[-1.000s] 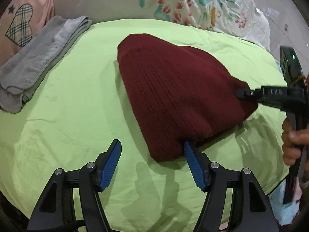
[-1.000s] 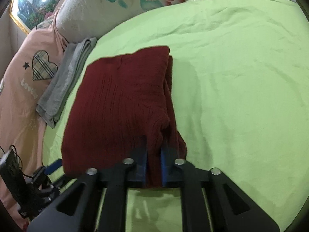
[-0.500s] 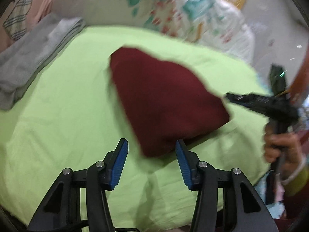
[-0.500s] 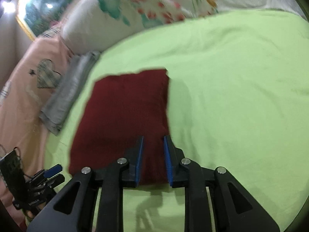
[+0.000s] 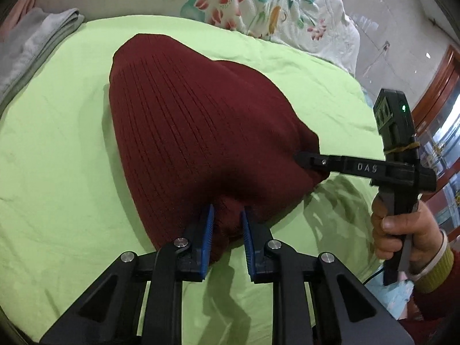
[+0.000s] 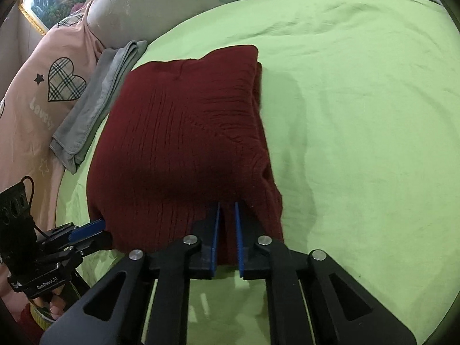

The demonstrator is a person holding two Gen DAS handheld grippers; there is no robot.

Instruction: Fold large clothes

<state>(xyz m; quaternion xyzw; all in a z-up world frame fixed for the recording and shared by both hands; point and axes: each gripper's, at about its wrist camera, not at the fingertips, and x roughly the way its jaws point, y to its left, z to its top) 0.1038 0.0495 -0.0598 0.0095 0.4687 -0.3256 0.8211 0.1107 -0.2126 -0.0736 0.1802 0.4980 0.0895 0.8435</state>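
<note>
Hiding jaw tips: maroon sweater (image 5: 201,132)

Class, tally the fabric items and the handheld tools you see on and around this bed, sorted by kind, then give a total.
Dark red ribbed knit sweater: 1
Folded grey cloth: 1
Light green bedsheet: 1
Pink cover with a plaid heart: 1
White floral quilt: 1
Black two-finger tools with blue pads: 2, left tool and right tool, both clamped on the sweater
Total: 7

A dark red ribbed sweater (image 5: 201,132) lies on a lime-green sheet (image 5: 57,172) beside grey folded cloth (image 6: 95,109).
</note>
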